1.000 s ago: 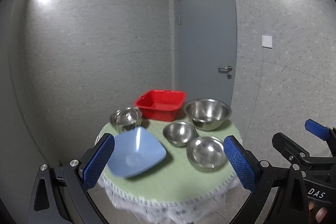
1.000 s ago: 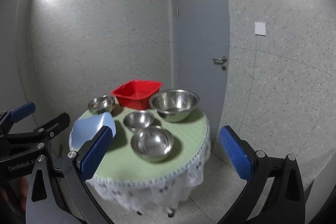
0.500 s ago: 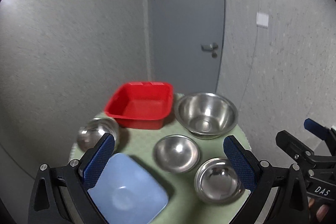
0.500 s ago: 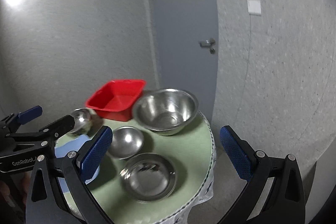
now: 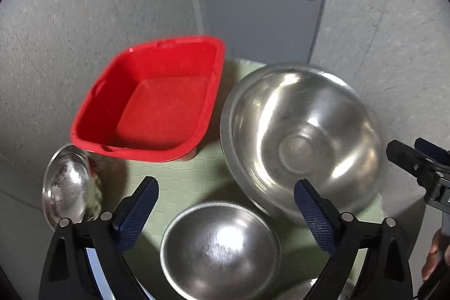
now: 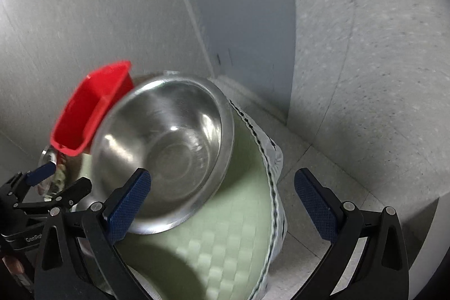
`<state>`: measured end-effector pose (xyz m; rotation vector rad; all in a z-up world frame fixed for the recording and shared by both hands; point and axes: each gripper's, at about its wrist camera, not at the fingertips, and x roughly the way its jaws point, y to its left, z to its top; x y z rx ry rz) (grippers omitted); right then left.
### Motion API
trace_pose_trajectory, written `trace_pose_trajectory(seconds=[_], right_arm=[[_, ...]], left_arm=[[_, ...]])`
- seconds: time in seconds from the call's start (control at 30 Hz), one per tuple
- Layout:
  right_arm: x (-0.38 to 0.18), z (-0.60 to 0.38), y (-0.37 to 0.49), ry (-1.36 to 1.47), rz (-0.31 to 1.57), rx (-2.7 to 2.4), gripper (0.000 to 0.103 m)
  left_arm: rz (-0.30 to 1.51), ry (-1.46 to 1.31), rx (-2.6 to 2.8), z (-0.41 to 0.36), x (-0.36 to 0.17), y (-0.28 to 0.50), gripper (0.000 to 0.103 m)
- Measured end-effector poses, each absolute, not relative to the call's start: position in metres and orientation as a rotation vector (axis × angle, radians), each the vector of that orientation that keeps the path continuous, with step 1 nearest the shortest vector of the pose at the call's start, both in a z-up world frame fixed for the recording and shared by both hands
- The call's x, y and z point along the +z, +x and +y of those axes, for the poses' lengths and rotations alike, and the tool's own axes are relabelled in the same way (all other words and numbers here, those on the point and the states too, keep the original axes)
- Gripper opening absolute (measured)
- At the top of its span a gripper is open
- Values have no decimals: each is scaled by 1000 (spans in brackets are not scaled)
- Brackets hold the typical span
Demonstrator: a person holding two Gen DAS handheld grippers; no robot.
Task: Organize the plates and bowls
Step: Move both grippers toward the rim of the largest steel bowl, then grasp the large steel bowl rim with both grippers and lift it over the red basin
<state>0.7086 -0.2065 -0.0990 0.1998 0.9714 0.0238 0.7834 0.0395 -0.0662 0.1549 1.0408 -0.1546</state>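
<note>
1. The large steel bowl (image 5: 301, 142) sits on the table (image 5: 180, 182), just right of the red tub (image 5: 152, 100); I judge the tub is where the stack belongs.
2. The left gripper (image 5: 225, 211) is spread wide and empty, above a medium steel bowl (image 5: 220, 252) nearest the camera, likely sizing it up.
3. The right gripper (image 6: 222, 204) is also agape and empty, its left finger overlapping the large bowl's rim in view.
4. A small steel bowl (image 5: 66, 184) sits left of the tub.

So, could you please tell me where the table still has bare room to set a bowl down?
Bare green cloth shows right of the big bowl, out to the table's edge, and a smaller strip lies between the red tub and the near bowl. The left side, by the small bowl, is crowded.
</note>
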Motion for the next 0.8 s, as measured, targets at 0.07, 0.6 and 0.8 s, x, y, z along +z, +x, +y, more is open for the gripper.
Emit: trace_pose_trajectory(seconds=[0.07, 0.6, 0.8], right_arm=[[-114, -210, 728, 197, 1021, 53, 98], [-129, -208, 743, 202, 1068, 161, 24], [-87, -207, 739, 159, 1002, 174, 24]], left_arm=[[1072, 149, -144, 39, -75, 807, 90], [1123, 133, -241, 34, -104, 874, 28], [1017, 65, -281, 76, -59, 865, 27]])
